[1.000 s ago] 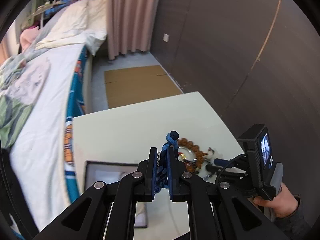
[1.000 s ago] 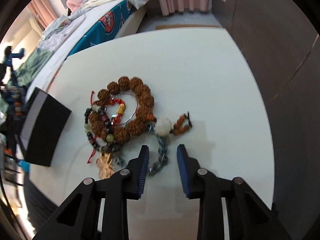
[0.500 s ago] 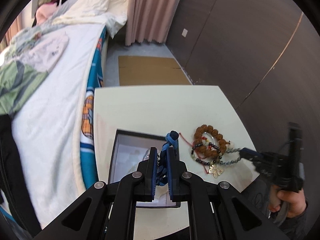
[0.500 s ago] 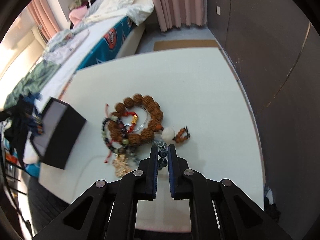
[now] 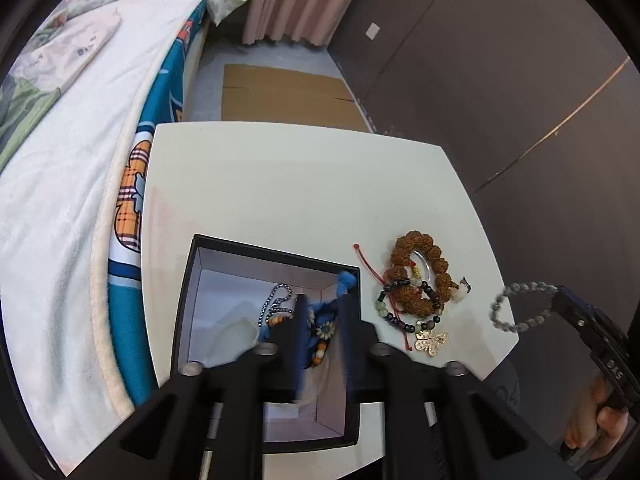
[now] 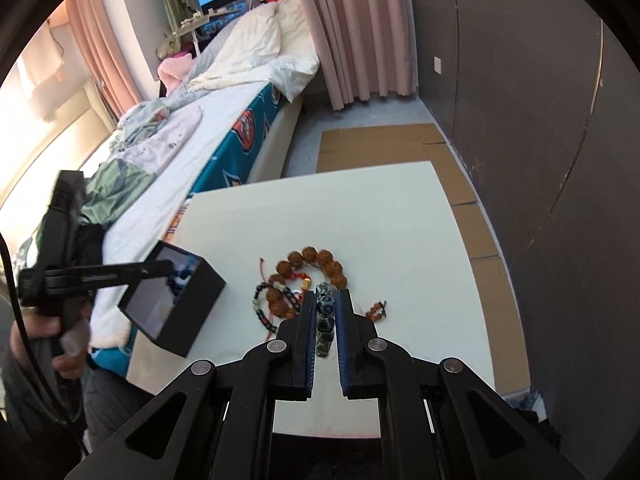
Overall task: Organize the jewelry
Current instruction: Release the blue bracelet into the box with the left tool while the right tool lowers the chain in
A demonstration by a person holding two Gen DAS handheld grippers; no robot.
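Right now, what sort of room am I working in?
Most likely a bedroom: an unmade bed with white bedding runs along the left of the white table, pink curtains hang behind it, and clothes lie piled on the mattress.

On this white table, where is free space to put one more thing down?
The far half of the table, beyond the black box and the brown bead bracelet, is bare. The near right corner is crowded with the bracelet pile; the box fills the near left.
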